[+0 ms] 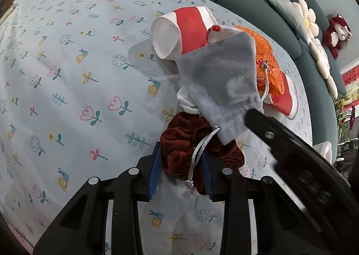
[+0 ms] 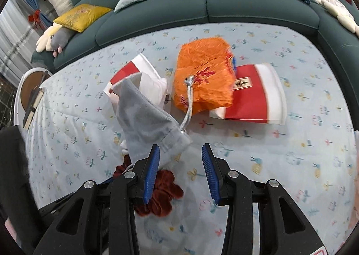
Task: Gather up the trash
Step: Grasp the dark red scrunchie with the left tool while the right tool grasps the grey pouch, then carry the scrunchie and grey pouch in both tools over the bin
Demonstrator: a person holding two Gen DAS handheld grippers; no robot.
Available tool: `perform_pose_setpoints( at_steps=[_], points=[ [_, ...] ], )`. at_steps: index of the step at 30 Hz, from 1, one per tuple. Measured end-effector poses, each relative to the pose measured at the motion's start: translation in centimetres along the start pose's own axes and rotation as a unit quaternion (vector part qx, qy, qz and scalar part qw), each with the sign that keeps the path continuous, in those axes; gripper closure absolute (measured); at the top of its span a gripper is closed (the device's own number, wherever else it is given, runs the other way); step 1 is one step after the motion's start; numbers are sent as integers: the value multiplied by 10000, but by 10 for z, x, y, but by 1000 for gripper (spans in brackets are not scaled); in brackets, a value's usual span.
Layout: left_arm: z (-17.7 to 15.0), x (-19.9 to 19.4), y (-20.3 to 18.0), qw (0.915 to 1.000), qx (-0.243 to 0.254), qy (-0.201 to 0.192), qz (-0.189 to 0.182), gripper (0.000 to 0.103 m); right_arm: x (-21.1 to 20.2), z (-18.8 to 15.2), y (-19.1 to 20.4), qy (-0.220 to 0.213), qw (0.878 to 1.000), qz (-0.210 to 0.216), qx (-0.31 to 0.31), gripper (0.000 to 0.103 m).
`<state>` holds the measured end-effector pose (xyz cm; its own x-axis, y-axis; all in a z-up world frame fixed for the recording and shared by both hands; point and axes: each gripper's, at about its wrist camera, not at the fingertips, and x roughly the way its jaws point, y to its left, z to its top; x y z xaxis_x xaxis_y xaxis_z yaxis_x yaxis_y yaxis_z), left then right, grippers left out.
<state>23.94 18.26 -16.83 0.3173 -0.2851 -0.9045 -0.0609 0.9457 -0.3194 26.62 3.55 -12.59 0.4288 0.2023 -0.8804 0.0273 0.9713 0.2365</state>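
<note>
— Velvet, dark red: the scrunchie (image 1: pixel 179 154) lies on the flowered cloth (image 1: pixel 67 75), pinched between the left gripper (image 1: pixel 181 176) pads, under the grey pouch's (image 1: pixel 219 80) mouth.

— And the right gripper (image 2: pixel 180 172)?

— Spread, empty, beside the pouch, whose long axis runs away toward the sofa (image 2: pixel 246 8). Bare cloth lies rightward.

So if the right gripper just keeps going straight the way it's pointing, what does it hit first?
Probably the bare flowered cloth ahead of the right gripper; nothing sits between its open jaws. The grey pouch lies against its left finger and might get brushed, though depth is unclear.
</note>
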Motion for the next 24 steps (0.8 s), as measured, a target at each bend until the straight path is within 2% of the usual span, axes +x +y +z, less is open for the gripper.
perform_pose_setpoints(
  at_steps=[2, 6, 13, 20, 24],
  points=[
    [2, 0, 1, 10000, 23, -1, -32, 71, 7, 1, 1, 56, 10000, 27, 14, 71],
    [0, -2, 3, 10000, 55, -28, -42, 72, 12, 0, 0, 102, 9999, 106, 68, 99],
    [-16, -4, -4, 9999, 114, 16, -51, 75, -13, -14, -10, -114, 9998, 101, 115, 101],
    [-41, -12, -12, 9998, 165, 115, -63, 75, -67, -35, -42, -530, 9979, -4, 367, 101],
    [-52, -16, -18, 9997, 190, 144, -79, 75, -90, -52, -64, -585, 9969, -87, 513, 101]
  ],
)
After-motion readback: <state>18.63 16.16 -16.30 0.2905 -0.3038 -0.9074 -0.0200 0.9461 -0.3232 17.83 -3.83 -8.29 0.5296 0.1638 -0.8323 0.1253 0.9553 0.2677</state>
